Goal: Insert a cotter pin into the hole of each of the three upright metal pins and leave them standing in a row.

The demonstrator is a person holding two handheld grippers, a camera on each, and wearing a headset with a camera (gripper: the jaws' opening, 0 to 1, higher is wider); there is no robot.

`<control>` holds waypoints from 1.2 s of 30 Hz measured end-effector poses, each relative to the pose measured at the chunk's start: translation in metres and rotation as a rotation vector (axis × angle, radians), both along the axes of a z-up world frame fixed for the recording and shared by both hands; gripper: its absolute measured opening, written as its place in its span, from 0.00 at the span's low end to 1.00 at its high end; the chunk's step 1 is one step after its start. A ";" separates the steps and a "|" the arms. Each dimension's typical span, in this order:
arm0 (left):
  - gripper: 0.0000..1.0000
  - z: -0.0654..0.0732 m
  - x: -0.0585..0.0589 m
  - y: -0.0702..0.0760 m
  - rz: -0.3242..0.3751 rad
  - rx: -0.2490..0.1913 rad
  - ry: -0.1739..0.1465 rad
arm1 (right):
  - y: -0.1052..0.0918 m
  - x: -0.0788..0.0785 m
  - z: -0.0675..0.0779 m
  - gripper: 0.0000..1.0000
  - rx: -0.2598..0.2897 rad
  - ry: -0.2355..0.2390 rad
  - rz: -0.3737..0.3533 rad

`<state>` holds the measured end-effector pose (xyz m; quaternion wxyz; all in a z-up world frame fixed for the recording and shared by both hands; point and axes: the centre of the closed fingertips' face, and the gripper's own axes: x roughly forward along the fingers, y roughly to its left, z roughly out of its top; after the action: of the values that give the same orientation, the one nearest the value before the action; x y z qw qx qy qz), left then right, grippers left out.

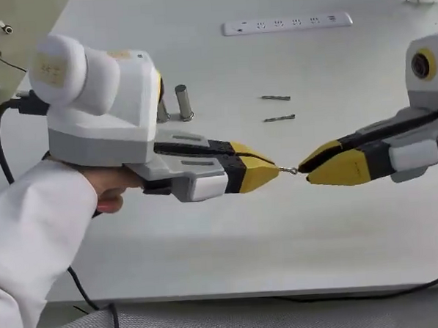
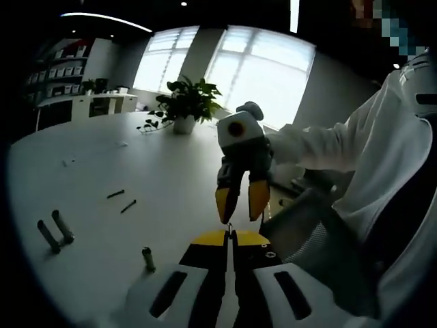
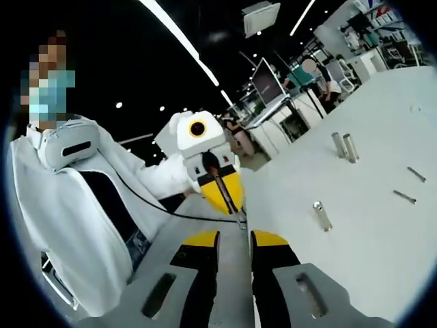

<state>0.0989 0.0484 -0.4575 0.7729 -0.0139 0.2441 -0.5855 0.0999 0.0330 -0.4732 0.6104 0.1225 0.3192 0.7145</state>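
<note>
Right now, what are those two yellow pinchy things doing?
A person holds a gripper in each hand above a white table. The left gripper has its jaws shut on a thin cotter pin. The right gripper faces it tip to tip, jaws open, right at the pin's free end. Two spare cotter pins lie on the table, and three metal pins stand there waiting.

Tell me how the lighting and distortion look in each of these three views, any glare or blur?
Head view: soft, even light, the white table nearly washed out, the thin cotter pin slightly blurred. Left gripper view: strong fisheye bending, the windows blown out, the foreground dim. Right gripper view: the same bending, a dark ceiling with glaring light strips.
</note>
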 end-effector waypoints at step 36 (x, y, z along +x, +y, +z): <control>0.00 -0.013 -0.008 0.010 -0.087 0.021 -0.085 | 0.025 -0.017 -0.008 0.00 -0.089 -0.157 0.129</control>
<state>0.0904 0.0586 -0.4709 0.7565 0.0297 0.2177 -0.6160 0.0828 0.0584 -0.4814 0.5913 0.0180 0.3091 0.7447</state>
